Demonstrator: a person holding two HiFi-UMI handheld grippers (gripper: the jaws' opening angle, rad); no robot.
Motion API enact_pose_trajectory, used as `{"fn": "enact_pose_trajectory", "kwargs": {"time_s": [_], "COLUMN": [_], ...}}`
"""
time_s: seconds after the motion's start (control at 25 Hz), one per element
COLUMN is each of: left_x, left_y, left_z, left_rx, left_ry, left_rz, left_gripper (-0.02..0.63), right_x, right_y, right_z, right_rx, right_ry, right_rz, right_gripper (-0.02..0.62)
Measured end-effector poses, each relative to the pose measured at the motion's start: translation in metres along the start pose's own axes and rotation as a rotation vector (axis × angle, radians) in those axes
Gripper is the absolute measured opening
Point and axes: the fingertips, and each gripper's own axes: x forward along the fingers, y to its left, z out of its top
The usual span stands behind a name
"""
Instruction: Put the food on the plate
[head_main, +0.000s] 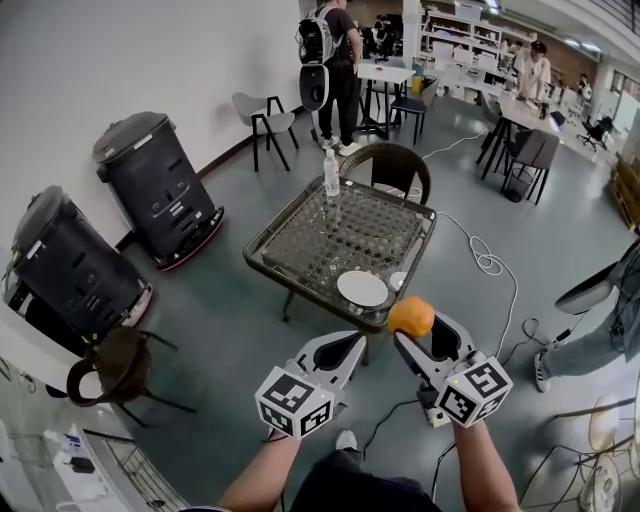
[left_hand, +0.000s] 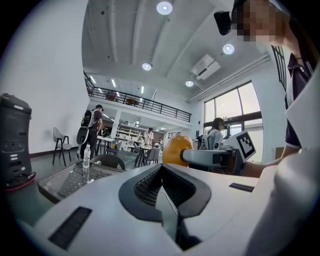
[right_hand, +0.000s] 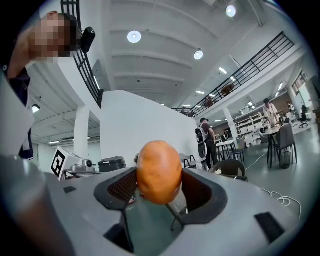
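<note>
A round orange food (head_main: 411, 315) is clamped between the jaws of my right gripper (head_main: 413, 328), held in the air just off the near right corner of the low glass-topped table (head_main: 300, 235). In the right gripper view the food (right_hand: 159, 171) fills the gap between the jaws. An empty white plate (head_main: 362, 288) lies near the table's front edge, a little left of and beyond the food. My left gripper (head_main: 347, 345) hangs beside the right one, shut with nothing in it; in its own view (left_hand: 162, 173) the food (left_hand: 175, 149) shows at the right.
A water bottle (head_main: 331, 173) stands at the table's far side, and a small white object (head_main: 397, 281) lies right of the plate. A wicker chair (head_main: 392, 165) stands behind the table. Two dark bins (head_main: 160, 185) stand at the left, a cable (head_main: 490, 262) runs over the floor, and a person (head_main: 610, 310) is at the right.
</note>
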Motion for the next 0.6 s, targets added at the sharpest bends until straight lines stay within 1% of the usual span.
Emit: {"fn": "enact_pose_trajectory", "kwargs": {"time_s": [0.28, 0.6], "left_x": [0.017, 0.028], "left_y": [0.04, 0.069], "left_z": [0.002, 0.0], "left_rx": [-0.021, -0.041], "left_ry": [0.006, 0.017], "left_rz": [-0.051, -0.059], "left_gripper": [0.009, 0.009], "right_x": [0.042, 0.066], "right_y": [-0.018, -0.029], "right_z": [-0.001, -0.011], "right_rx": [-0.007, 0.003], "right_ry": [0.025, 0.072], "right_rz": [-0.054, -0.079], "right_gripper": [0.288, 0.288]}}
